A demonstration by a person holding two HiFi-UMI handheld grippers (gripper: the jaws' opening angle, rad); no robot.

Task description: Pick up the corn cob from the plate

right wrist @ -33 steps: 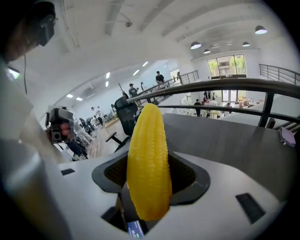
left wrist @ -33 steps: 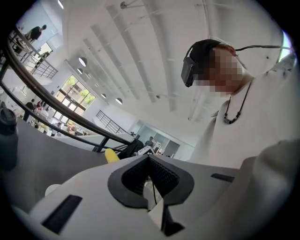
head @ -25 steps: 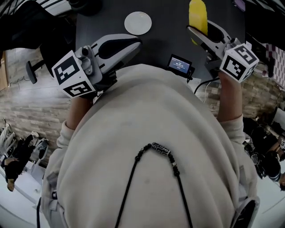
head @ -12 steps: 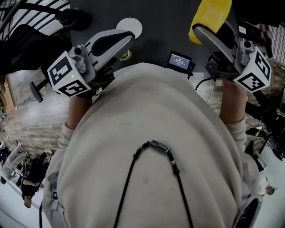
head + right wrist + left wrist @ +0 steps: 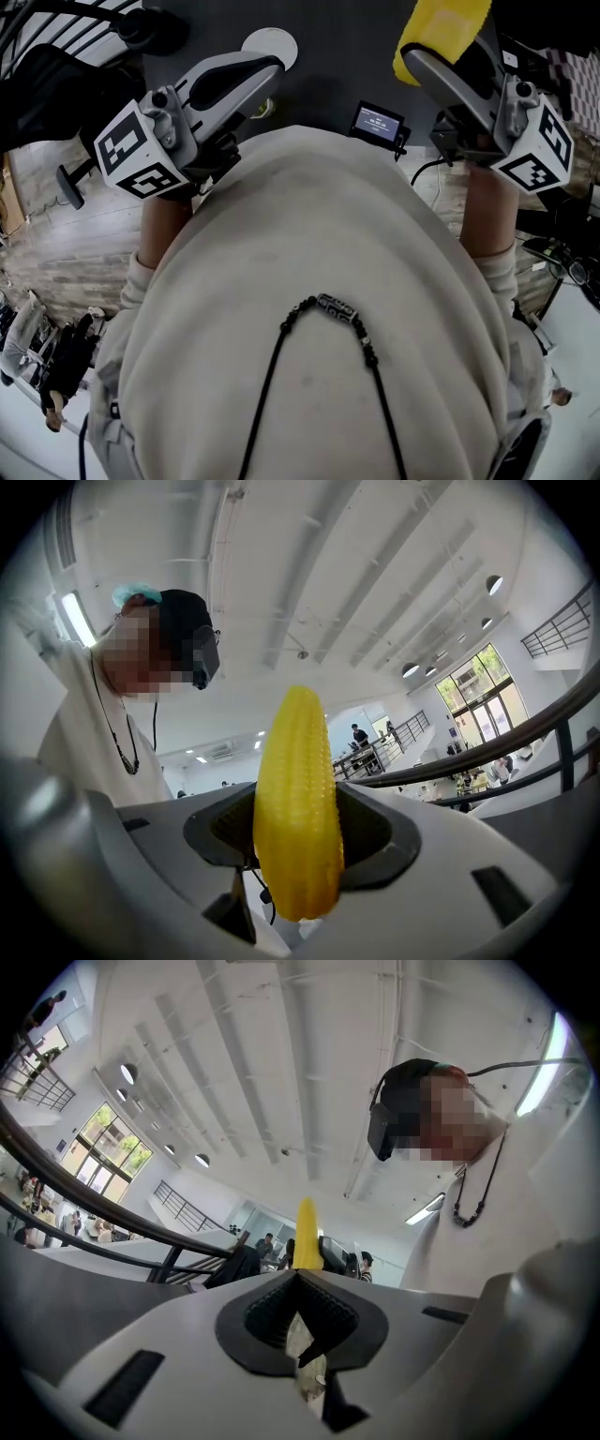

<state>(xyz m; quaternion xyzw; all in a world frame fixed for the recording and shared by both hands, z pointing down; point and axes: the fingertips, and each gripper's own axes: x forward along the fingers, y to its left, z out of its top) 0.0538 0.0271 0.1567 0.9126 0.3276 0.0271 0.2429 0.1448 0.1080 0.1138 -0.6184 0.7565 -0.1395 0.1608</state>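
Note:
The yellow corn cob (image 5: 441, 33) is clamped in my right gripper (image 5: 427, 58), lifted high at the top right of the head view. In the right gripper view the corn cob (image 5: 296, 803) stands upright between the jaws, filling the gap. The white plate (image 5: 270, 44) lies bare on the dark table (image 5: 342, 56), partly hidden behind my left gripper (image 5: 267, 67). That left gripper (image 5: 298, 1274) is shut with nothing in it and tilts upward; beyond its tips shows the far-off corn cob (image 5: 307, 1234).
A small black device with a lit screen (image 5: 378, 122) sits at the table's near edge with a cable beside it. The person's pale sweater (image 5: 319, 309) fills the lower head view. Both gripper views face the ceiling and the person.
My right gripper has risen with the corn cob, away from the table, and now points upward. The left gripper shifted slightly left and up. The plate slid toward the top edge of view.

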